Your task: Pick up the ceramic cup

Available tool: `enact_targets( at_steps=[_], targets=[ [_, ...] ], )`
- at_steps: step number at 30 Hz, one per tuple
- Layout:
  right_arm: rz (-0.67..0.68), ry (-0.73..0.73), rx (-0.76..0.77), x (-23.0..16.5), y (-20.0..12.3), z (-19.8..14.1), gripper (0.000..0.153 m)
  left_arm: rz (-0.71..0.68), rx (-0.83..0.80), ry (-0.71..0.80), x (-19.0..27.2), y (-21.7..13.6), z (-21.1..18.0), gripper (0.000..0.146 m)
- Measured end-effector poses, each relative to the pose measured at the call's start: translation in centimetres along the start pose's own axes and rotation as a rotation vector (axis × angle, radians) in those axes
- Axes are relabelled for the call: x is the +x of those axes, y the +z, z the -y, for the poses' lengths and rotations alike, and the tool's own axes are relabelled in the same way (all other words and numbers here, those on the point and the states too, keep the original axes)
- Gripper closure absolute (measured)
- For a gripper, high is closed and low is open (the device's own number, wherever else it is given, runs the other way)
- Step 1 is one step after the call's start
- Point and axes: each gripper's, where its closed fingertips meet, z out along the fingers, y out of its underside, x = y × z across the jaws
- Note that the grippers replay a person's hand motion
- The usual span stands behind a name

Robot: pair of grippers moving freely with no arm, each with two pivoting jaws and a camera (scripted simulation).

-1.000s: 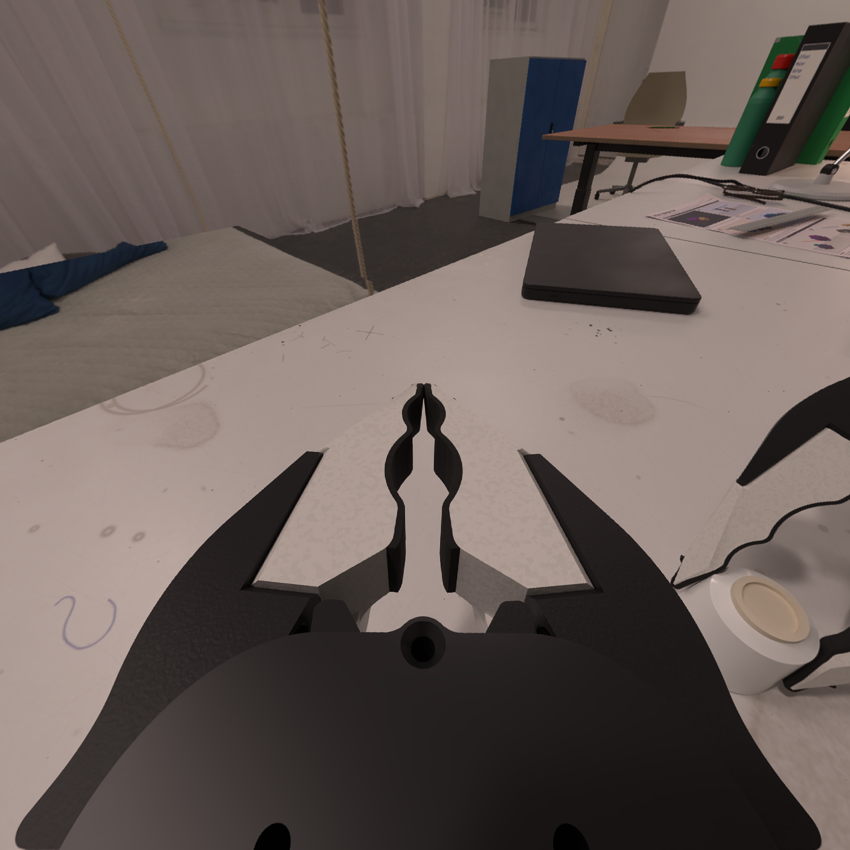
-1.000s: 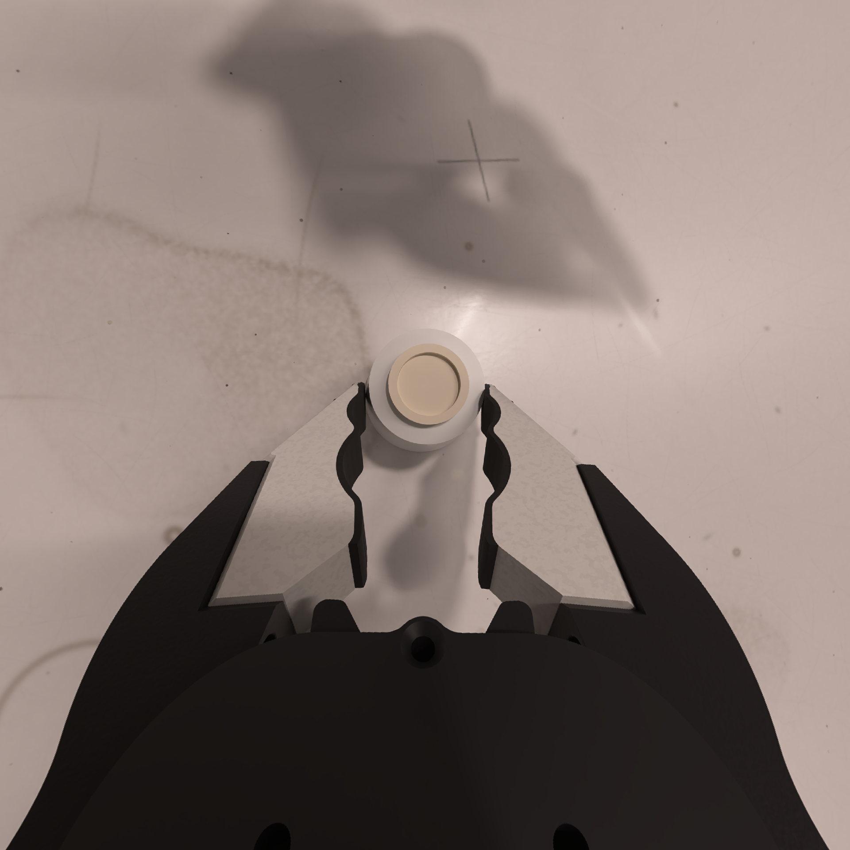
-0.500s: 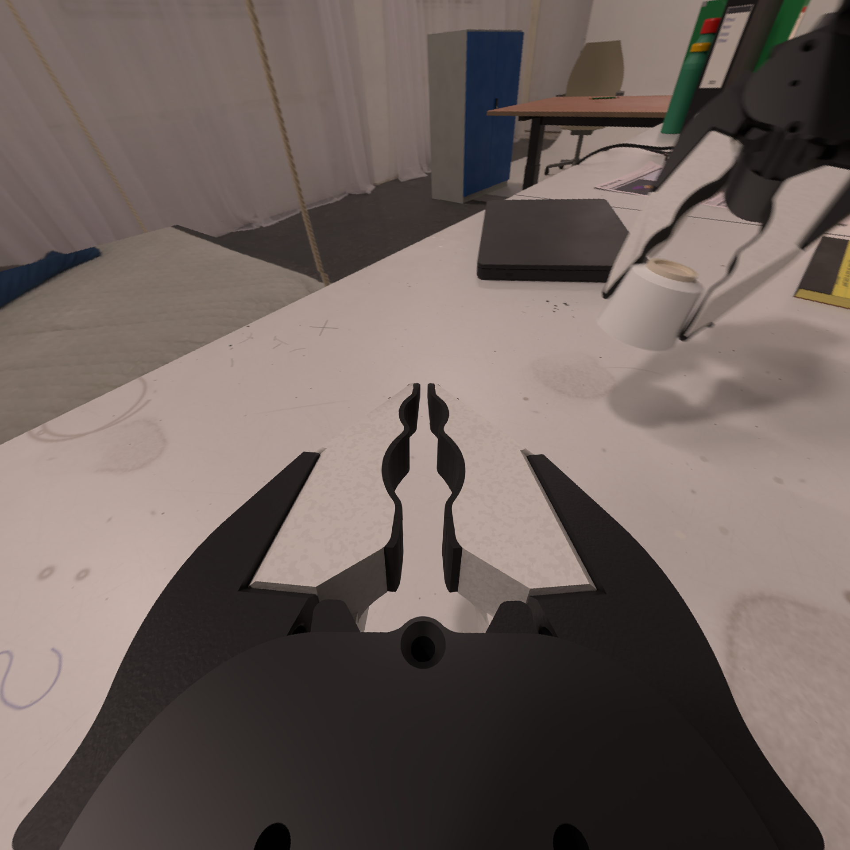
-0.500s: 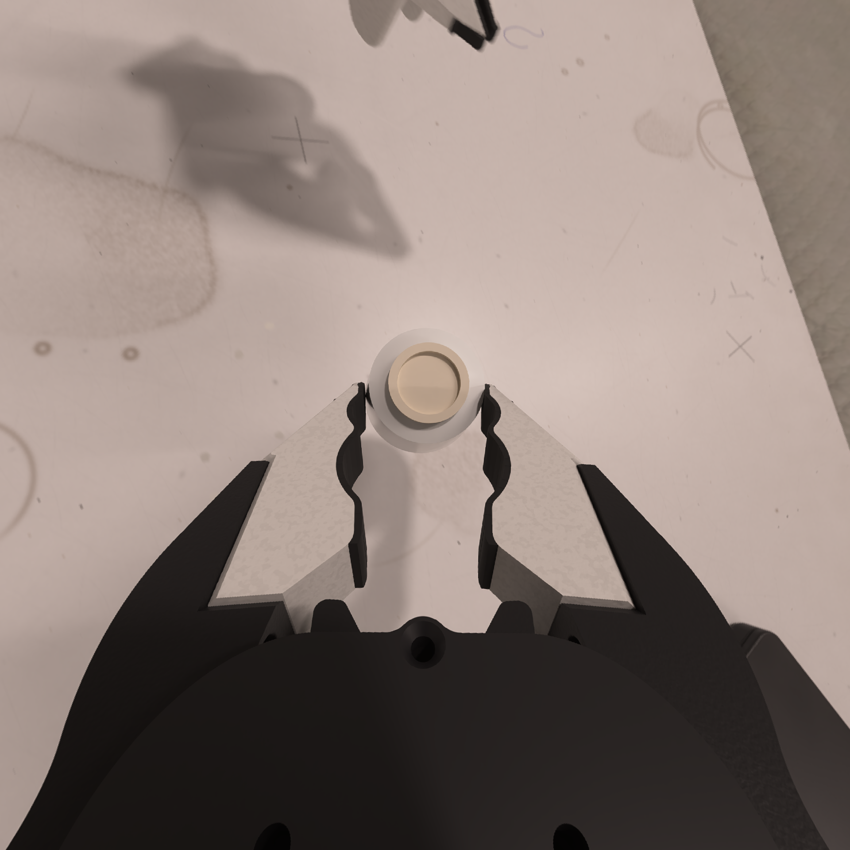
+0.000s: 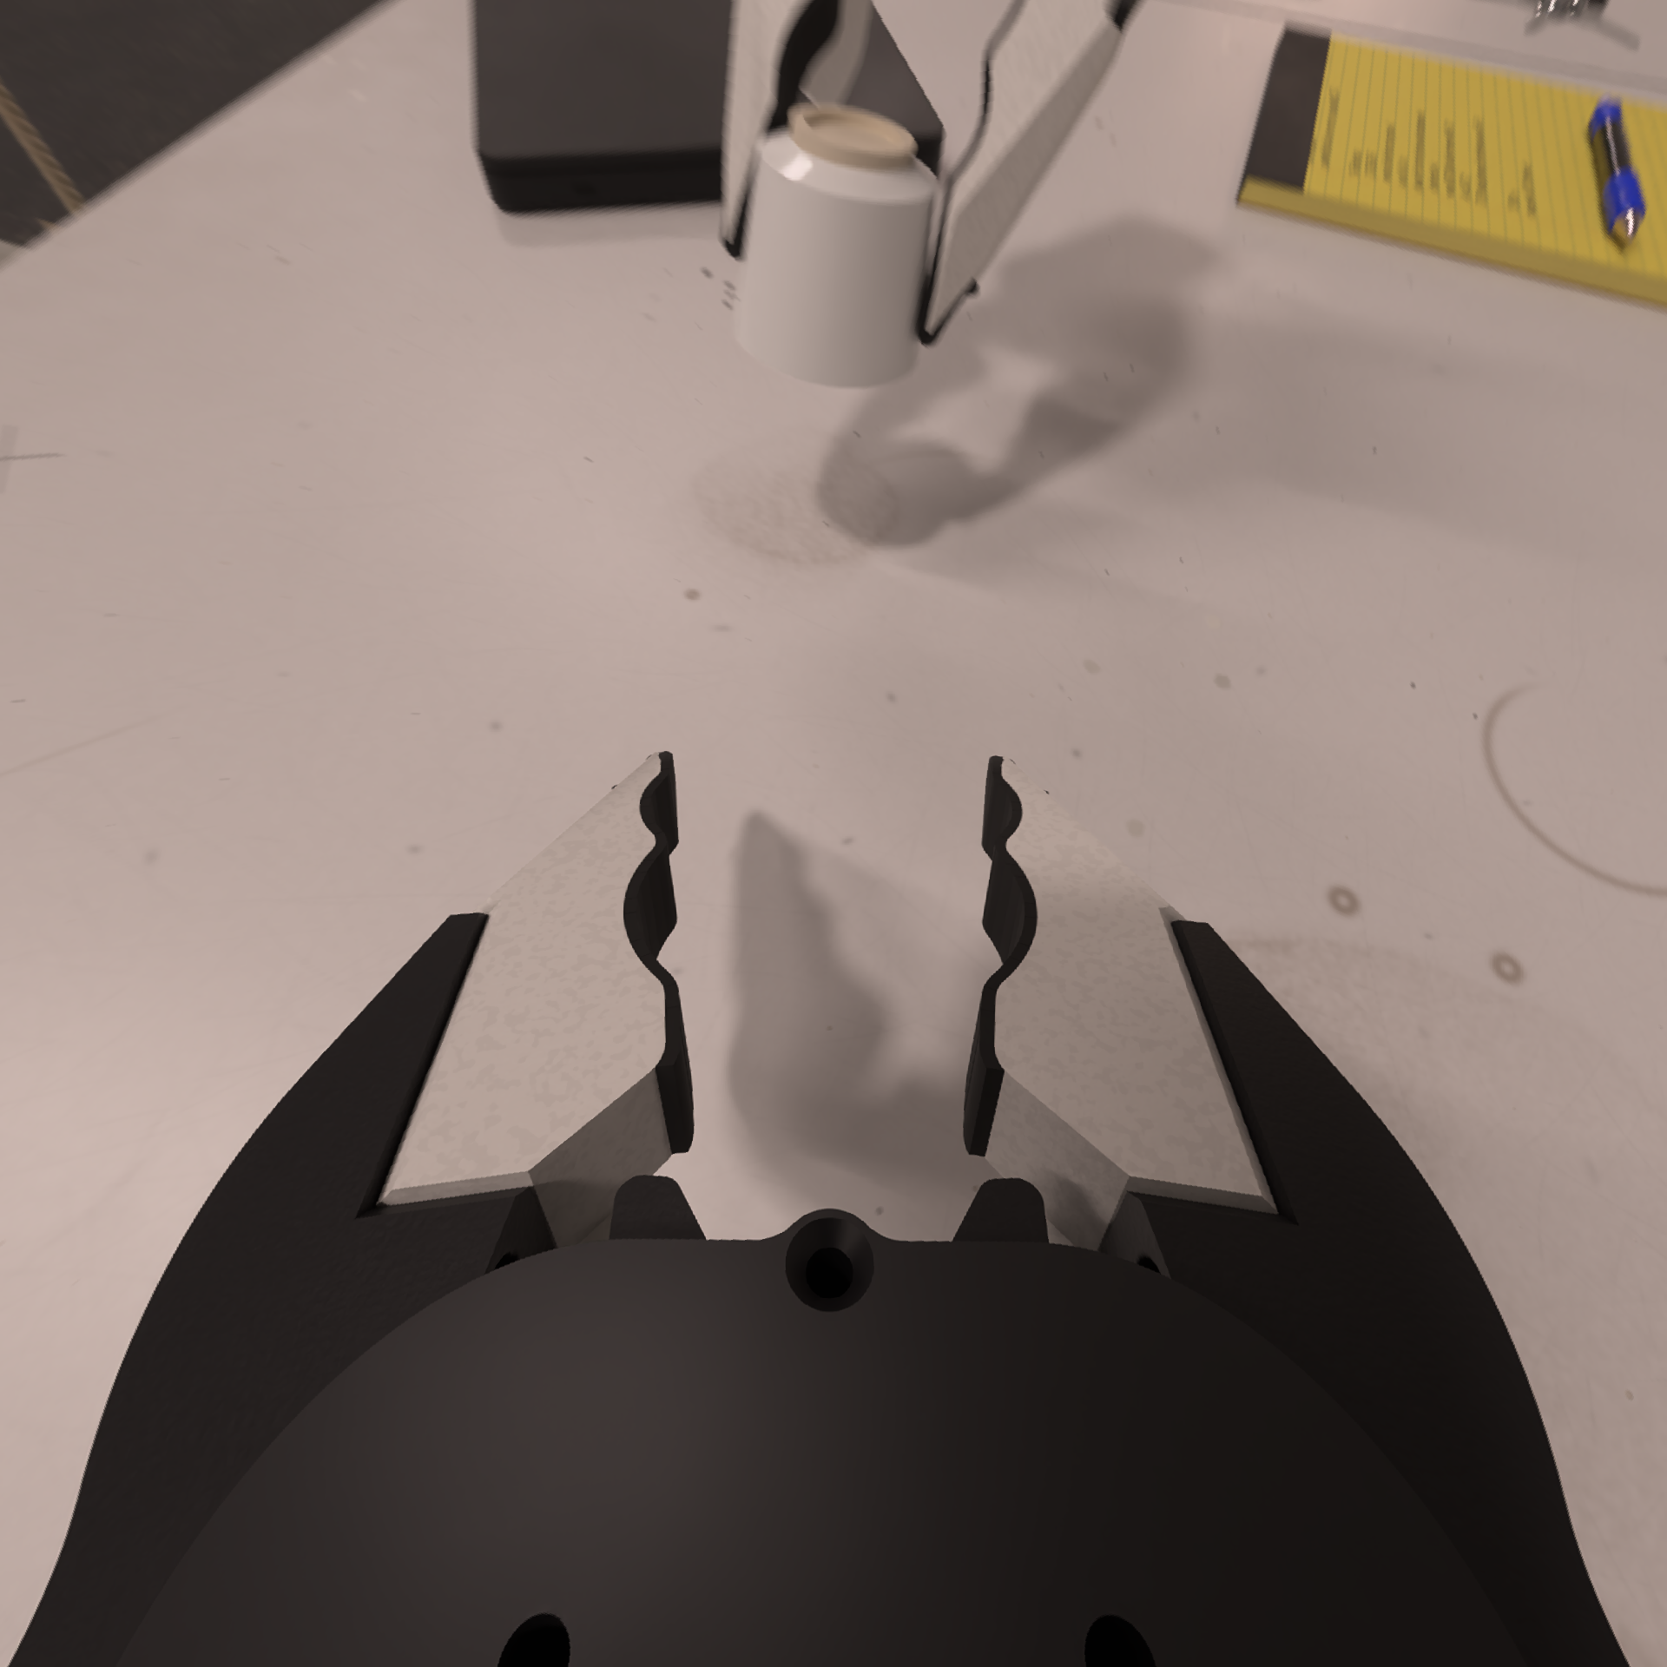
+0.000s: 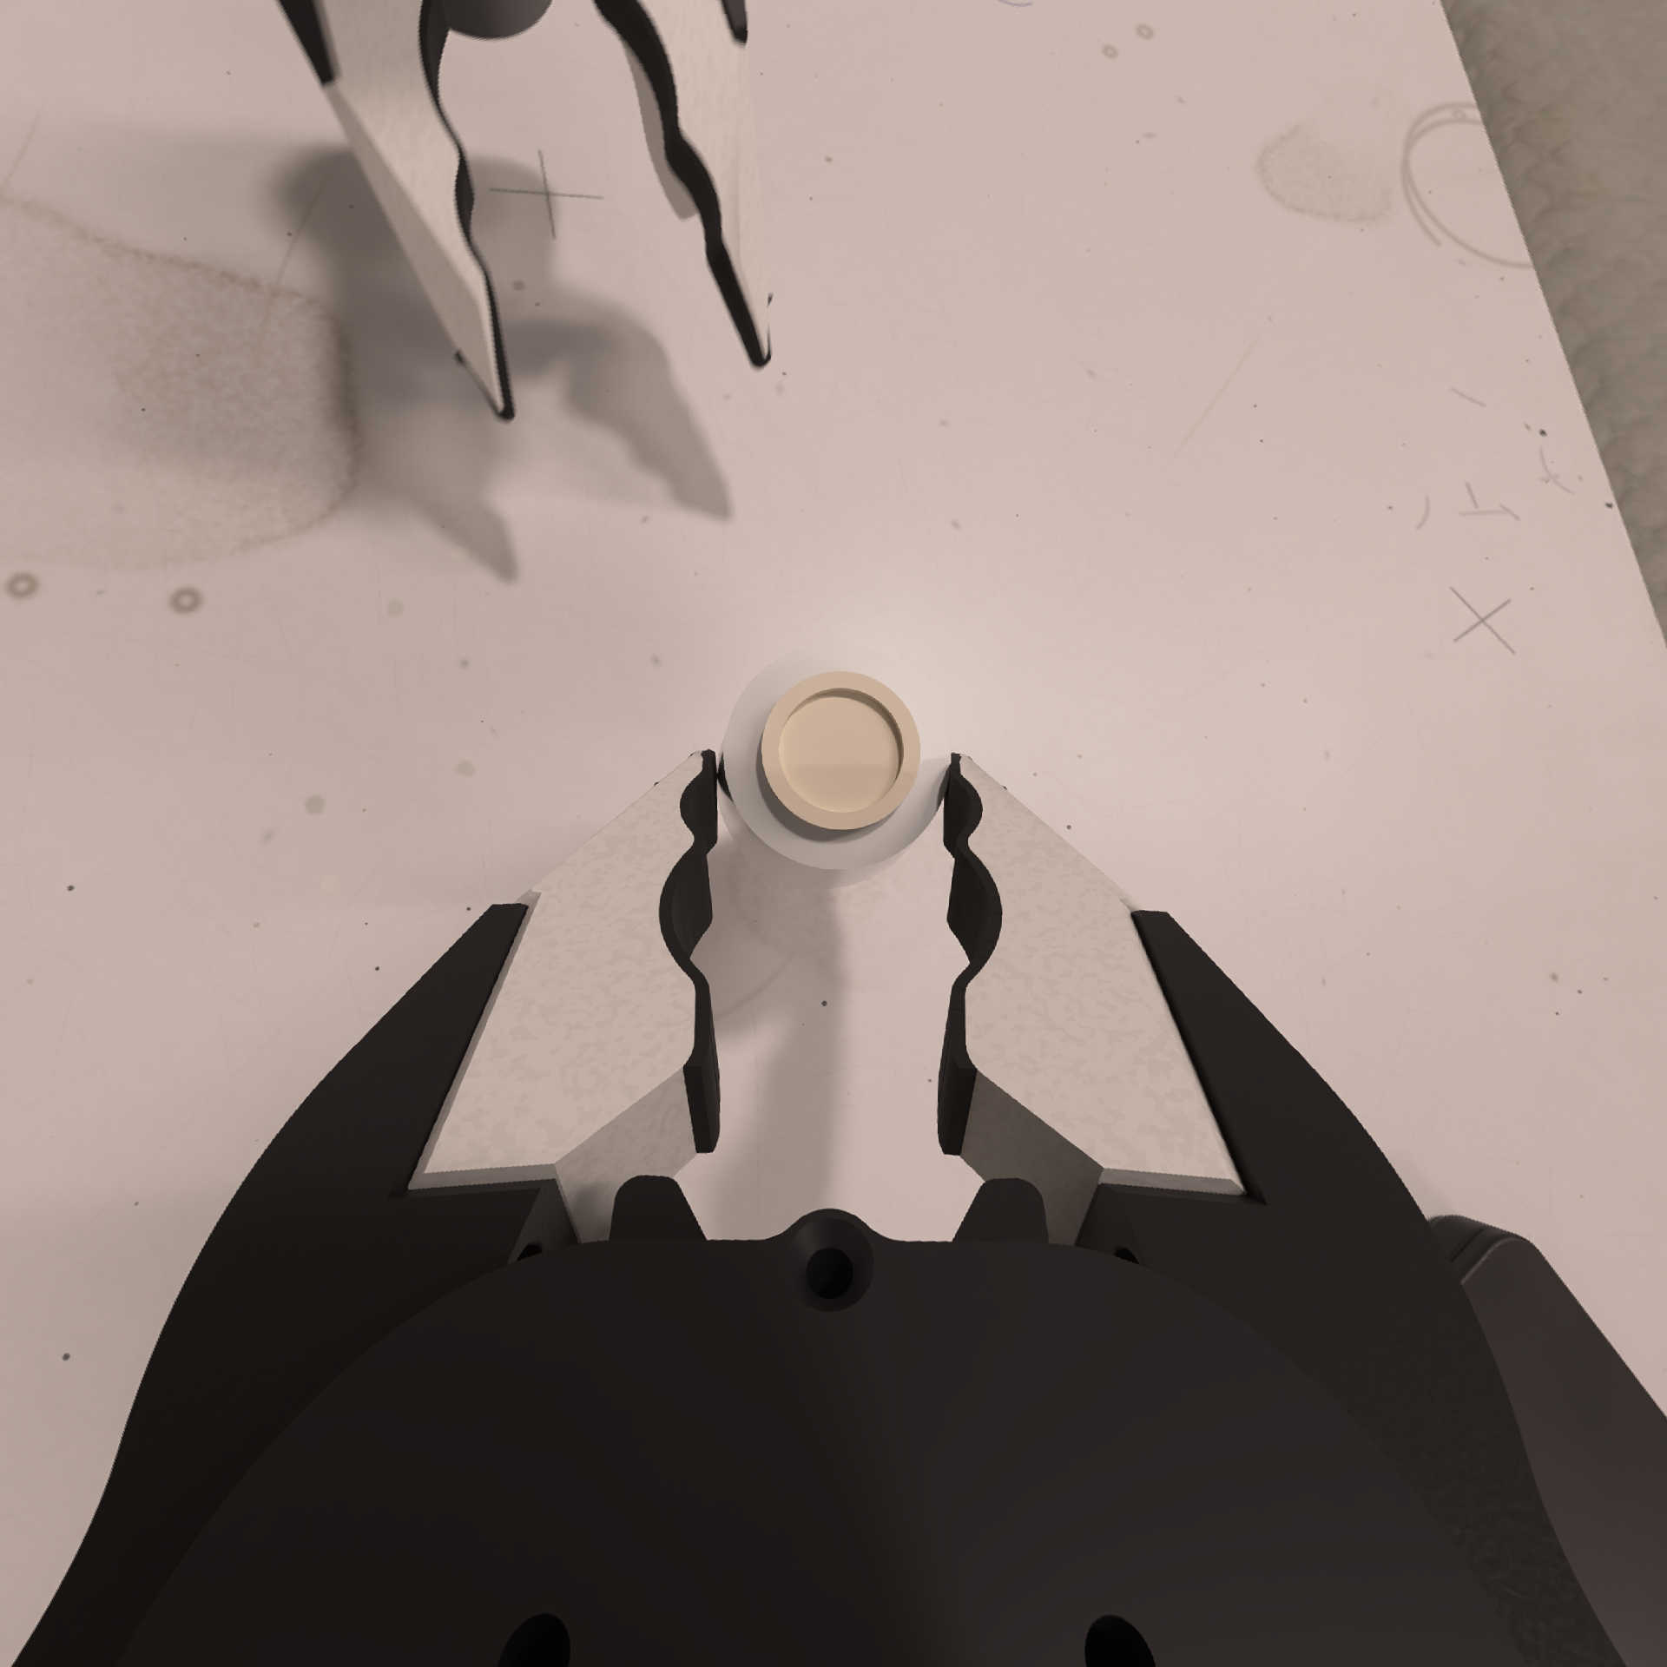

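My right claw (image 6: 830, 767) is clamped on the ceramic cup (image 6: 825, 785), one fingertip on each side of its white wall, at my 12 o'clock with the beige foot facing my camera. So the cup hangs upside down, its long axis running along my fingers and down toward the worktop (image 6: 1173, 451). In my left wrist view the cup (image 5: 834, 244) sits at about 12 o'clock, well apart from my left claw (image 5: 830, 767), and its shadow lies separate beneath it, so I judge it clear of the worktop. My left claw is spread wide and holds nothing. The right one is plainly the nearer, already carrying the load. How deep the pinch sits on the wall I cannot quite tell from above. The dark flat case (image 5: 595, 117) lies behind the cup.
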Motion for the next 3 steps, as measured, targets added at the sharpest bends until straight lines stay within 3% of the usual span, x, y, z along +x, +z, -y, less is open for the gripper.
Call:
enact_targets(
  at_steps=[3],
  targets=[
    [0.004, 0.001, 0.011, -0.22, 0.14, -0.06, 0.102, -0.019, -0.080, 0.026, 1.19, 1.33, -0.87, 0.071]
  ],
)
